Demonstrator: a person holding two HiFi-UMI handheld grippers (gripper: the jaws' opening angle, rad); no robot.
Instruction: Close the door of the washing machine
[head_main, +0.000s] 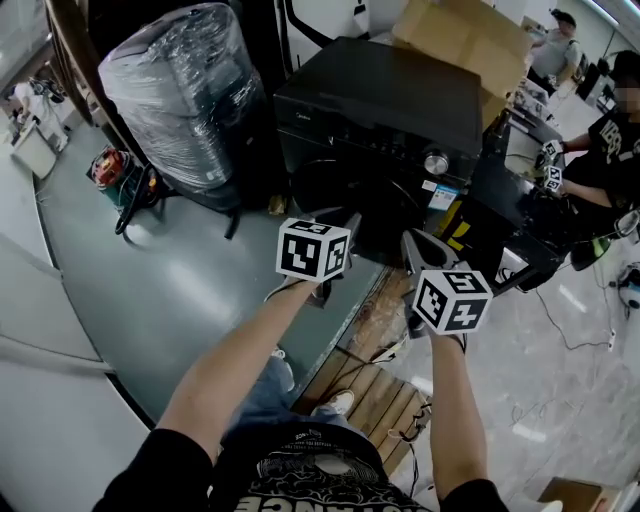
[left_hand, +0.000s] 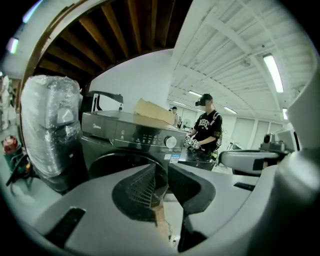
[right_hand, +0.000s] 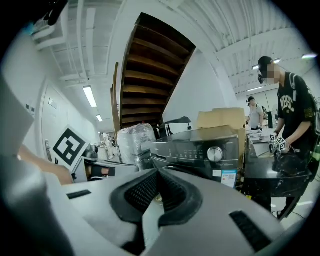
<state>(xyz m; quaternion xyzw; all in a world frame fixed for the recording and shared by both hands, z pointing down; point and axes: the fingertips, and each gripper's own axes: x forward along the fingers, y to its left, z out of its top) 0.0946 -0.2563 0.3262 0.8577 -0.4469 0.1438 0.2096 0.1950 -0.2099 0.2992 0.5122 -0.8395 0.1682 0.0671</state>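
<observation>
head view: the black washing machine (head_main: 380, 110) stands straight ahead, its round door (head_main: 345, 195) facing the person; whether the door sits fully home against the front panel cannot be told. the left gripper (head_main: 342, 218) and right gripper (head_main: 415, 245) hang side by side just short of the door edge, touching nothing. a plastic-wrapped bundle (head_main: 180, 95) stands close by the machine's left side and a dark surface (head_main: 520, 200) abuts its right side, where another person (head_main: 610, 150) stands. a cardboard box (head_main: 465, 35) rests on the machine's top at its rear right. open grey floor (head_main: 150, 280) lies to the left; a wooden pallet (head_main: 375, 395) lies below the grippers. left gripper view: fingers (left_hand: 142, 185) narrowly apart, nothing between them. right gripper view: fingers (right_hand: 172, 192) together, empty.
</observation>
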